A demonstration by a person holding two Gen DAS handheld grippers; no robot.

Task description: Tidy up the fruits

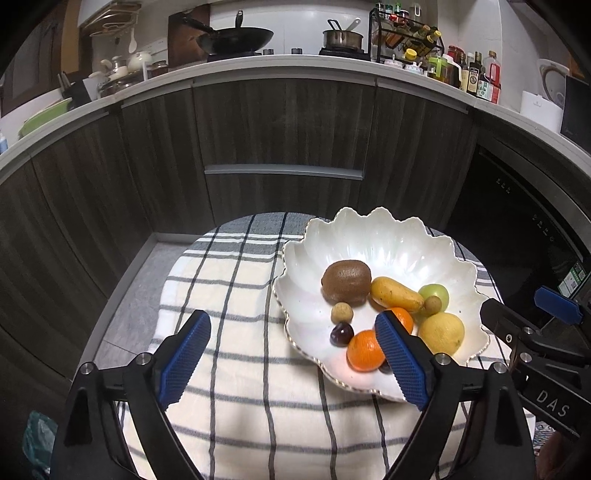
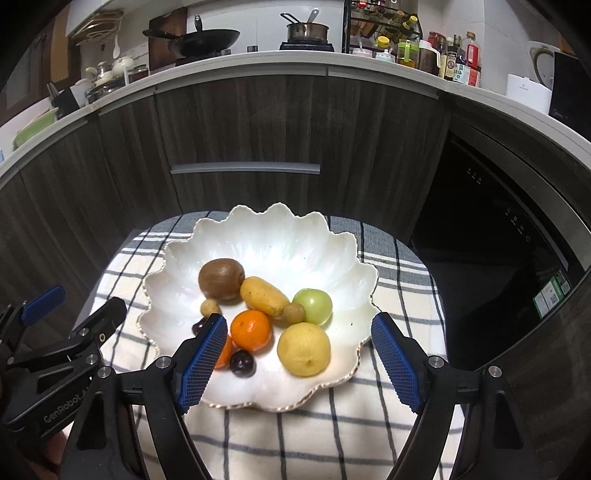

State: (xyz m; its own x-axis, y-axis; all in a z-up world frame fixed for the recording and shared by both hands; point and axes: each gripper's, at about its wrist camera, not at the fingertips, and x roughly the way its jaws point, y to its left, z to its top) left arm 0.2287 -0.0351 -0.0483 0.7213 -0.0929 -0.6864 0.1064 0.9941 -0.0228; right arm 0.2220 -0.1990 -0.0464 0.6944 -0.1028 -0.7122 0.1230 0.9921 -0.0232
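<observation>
Sitting on a checked cloth [image 2: 332, 435], a white scalloped bowl [image 2: 325, 240] holds all the fruit in view. Contents: brown kiwi [image 2: 221, 278] toward the back, yellow oblong fruit [image 2: 264, 296] touching it, green round fruit [image 2: 313, 305] to the right, lemon [image 2: 303, 349] nearest the front. One orange [image 2: 251, 329] sits mid-bowl; a second orange [image 1: 365, 350] lies beside it, partly hidden in the right view. Two small tan fruits [image 2: 210, 307] and two dark cherries [image 2: 242, 363] lie among them.

Left gripper [image 1: 293, 360]: jaws spread wide, nothing between them, held over the cloth at the bowl's left edge, its right finger over the oranges. Right gripper [image 2: 299, 360]: jaws likewise wide apart and empty, framing the bowl's front, lemon between the fingers in view but not touched.

Kitchen counter [image 2: 258, 62] behind, with a wok [image 2: 199, 38] and pot [image 2: 308, 31].
</observation>
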